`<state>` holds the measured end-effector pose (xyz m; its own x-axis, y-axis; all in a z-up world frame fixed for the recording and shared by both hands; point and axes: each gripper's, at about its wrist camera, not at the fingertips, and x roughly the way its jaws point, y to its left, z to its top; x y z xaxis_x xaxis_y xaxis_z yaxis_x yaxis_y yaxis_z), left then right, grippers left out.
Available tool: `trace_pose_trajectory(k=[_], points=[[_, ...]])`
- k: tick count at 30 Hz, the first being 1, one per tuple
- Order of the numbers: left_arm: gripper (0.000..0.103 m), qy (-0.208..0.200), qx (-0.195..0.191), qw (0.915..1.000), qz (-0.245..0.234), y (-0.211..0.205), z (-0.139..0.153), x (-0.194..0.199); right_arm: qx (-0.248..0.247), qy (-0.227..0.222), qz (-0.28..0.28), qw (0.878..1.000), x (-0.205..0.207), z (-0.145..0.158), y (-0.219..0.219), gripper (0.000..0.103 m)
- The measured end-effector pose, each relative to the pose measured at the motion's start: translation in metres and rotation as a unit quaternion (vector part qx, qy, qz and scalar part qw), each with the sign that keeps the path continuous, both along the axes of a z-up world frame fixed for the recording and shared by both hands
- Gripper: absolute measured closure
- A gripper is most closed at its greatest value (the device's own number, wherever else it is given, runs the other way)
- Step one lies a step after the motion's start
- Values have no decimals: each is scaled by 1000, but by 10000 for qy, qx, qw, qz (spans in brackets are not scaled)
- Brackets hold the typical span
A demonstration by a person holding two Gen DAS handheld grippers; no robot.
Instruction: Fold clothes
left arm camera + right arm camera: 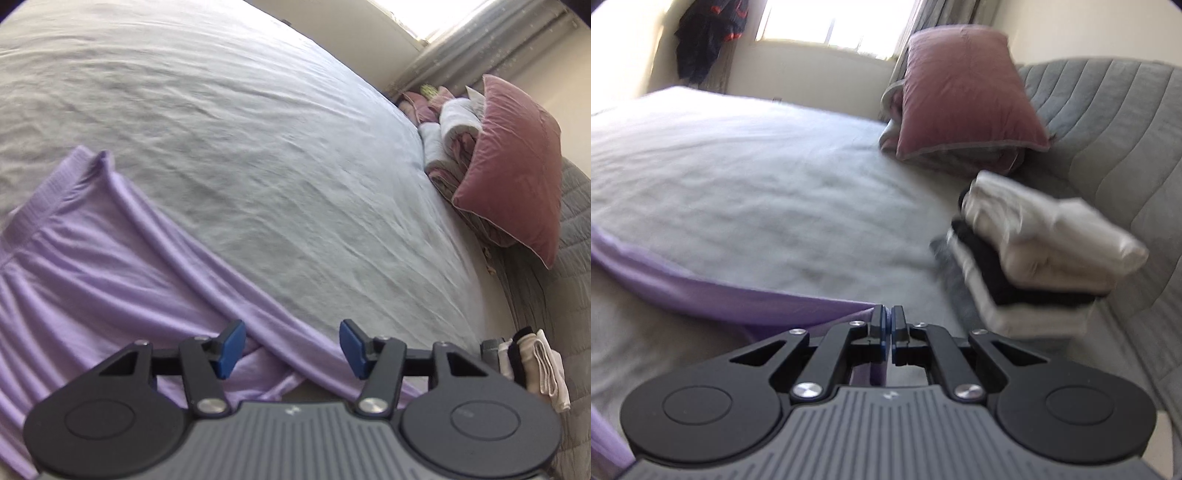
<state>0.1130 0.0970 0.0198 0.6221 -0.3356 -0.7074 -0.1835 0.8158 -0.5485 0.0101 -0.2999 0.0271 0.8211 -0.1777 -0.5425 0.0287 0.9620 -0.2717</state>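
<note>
A lilac garment (92, 266) with a ribbed waistband lies in long folds on the pale grey bed sheet (258, 129), filling the lower left of the left wrist view. My left gripper (291, 349) hovers over its near end, open, and a fold of the cloth runs below the gap between the blue pads (231, 349) without being pinched. In the right wrist view my right gripper (888, 321) is shut on a corner of the lilac garment (720, 295), which stretches away to the left across the sheet (738, 177).
A stack of folded white, black and grey clothes (1027, 258) sits at the right by the grey quilted headboard (1108, 122). A pink pillow (964, 96) leans on rolled blankets (454, 125). Dark clothing (705, 33) hangs beside the window.
</note>
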Motion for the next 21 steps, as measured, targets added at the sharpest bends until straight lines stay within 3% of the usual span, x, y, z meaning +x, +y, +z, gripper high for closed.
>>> trace_pose_trajectory(k=[10, 14, 19, 21], points=[[69, 677, 199, 9974, 149, -29, -30, 28, 171, 386, -53, 9991, -17, -21, -19, 101], [75, 632, 343, 9972, 191, -32, -31, 23, 68, 434, -94, 9990, -17, -25, -24, 102], [78, 564, 313, 9976, 246, -29, -34, 15, 336, 505, -92, 9981, -15, -24, -29, 102], [88, 543, 332, 9976, 287, -27, -36, 13, 411, 522, -35, 9978, -14, -23, -28, 102]])
